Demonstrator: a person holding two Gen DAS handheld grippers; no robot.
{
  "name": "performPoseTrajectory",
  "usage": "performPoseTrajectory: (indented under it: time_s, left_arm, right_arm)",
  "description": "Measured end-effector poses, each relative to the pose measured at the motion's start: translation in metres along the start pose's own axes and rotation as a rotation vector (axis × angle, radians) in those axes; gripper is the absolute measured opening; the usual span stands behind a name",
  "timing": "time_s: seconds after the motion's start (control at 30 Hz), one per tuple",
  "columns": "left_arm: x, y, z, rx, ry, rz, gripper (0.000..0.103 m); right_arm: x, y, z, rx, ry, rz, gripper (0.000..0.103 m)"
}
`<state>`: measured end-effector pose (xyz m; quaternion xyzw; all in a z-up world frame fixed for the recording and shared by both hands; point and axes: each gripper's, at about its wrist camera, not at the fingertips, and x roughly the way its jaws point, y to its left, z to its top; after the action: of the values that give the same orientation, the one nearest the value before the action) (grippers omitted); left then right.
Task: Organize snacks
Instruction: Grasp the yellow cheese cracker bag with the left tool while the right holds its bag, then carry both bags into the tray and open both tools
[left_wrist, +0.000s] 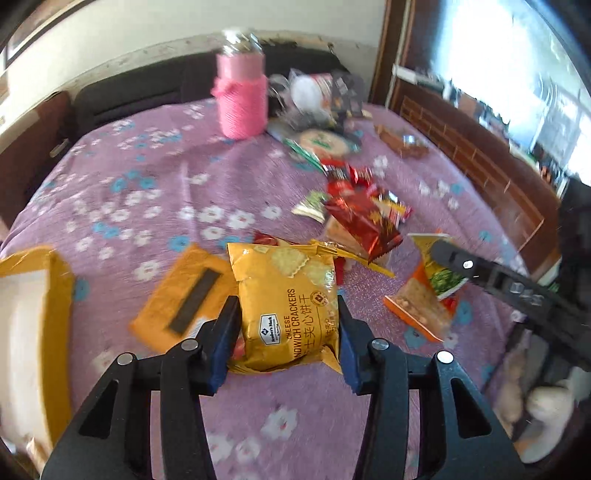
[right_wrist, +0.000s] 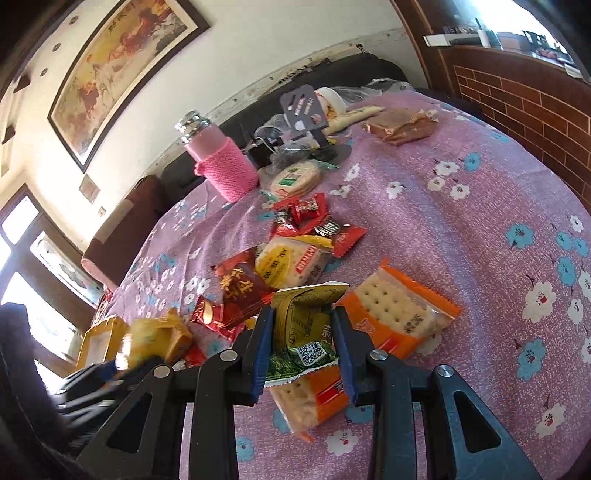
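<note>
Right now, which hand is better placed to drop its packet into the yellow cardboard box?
Left: its jaws grip the yellow cheese cracker packet, with the yellow cardboard box beside them.

left gripper (left_wrist: 284, 325), right gripper (right_wrist: 303, 343): jaws clamped

A yellow plastic cheese-cracker packet (left_wrist: 284, 306) stood tilted on the purple floral cloth. A green-gold foil packet (right_wrist: 304, 325) lay apparently over orange cracker packs (right_wrist: 399, 317).

Both wrist views looked steeply down, close over the purple floral tablecloth (left_wrist: 147, 177). Shared: the pink-sleeved jar (left_wrist: 242, 99) at the far side, the mid-table snack pile (right_wrist: 295, 251).
</note>
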<state>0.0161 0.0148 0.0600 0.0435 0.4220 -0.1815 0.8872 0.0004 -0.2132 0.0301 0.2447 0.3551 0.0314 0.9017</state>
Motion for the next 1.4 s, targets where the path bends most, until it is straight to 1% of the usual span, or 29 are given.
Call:
performPoseTrajectory:
  time_s: [0.1,0.2,0.37,0.47,0.53,0.6,0.7,0.77,0.87,0.93,1.07,1.17,1.27,1.33,1.4]
  left_arm:
    - [-0.035,0.024,-0.01,-0.057,-0.039,0.019,0.046]
    - [-0.072,0.059,-0.024,-0.161,-0.076,0.036,0.046]
    - [-0.133,0.122,-0.061,-0.304,-0.146,0.122,0.047]
    - [-0.156,0.159,-0.079,-0.378,-0.17,0.167,0.047]
    - [-0.168,0.181,-0.09,-0.423,-0.178,0.186,0.047]
    - [-0.175,0.198,-0.099,-0.448,-0.181,0.198,0.047]
    - [-0.178,0.22,-0.102,-0.452,-0.17,0.217,0.047]
    - [-0.176,0.233,-0.1,-0.443,-0.158,0.229,0.047]
    - [-0.165,0.258,-0.098,-0.45,-0.118,0.217,0.047]
    - [-0.155,0.274,-0.097,-0.468,-0.092,0.212,0.047]
    - [-0.13,0.309,-0.101,-0.528,-0.031,0.181,0.047]
    - [-0.114,0.326,-0.104,-0.564,0.012,0.169,0.047]
    - [-0.103,0.337,-0.109,-0.594,0.041,0.157,0.048]
    - [-0.102,0.34,-0.109,-0.596,0.031,0.155,0.048]
    - [-0.102,0.343,-0.111,-0.602,0.025,0.138,0.049]
  right_arm:
    - [-0.005,0.007,-0.002,-0.014,-0.019,0.029,0.033]
    - [-0.008,0.017,-0.006,-0.044,-0.025,0.05,0.033]
    - [-0.008,0.041,-0.018,-0.117,-0.03,0.063,0.033]
    - [-0.016,0.062,-0.022,-0.153,-0.049,0.05,0.033]
    - [-0.025,0.079,-0.026,-0.166,-0.056,0.073,0.033]
    - [-0.035,0.105,-0.03,-0.193,-0.051,0.111,0.033]
    - [-0.042,0.155,-0.039,-0.271,-0.016,0.179,0.032]
    - [-0.04,0.193,-0.048,-0.33,0.025,0.231,0.032]
    - [-0.025,0.247,-0.068,-0.397,0.126,0.307,0.032]
    - [-0.008,0.28,-0.086,-0.44,0.196,0.335,0.032]
    - [0.032,0.333,-0.127,-0.521,0.31,0.333,0.032]
    - [0.059,0.358,-0.151,-0.547,0.378,0.319,0.032]
    - [0.079,0.372,-0.168,-0.575,0.412,0.286,0.032]
    - [0.089,0.377,-0.175,-0.582,0.431,0.267,0.032]
    - [0.092,0.378,-0.179,-0.584,0.438,0.253,0.035]
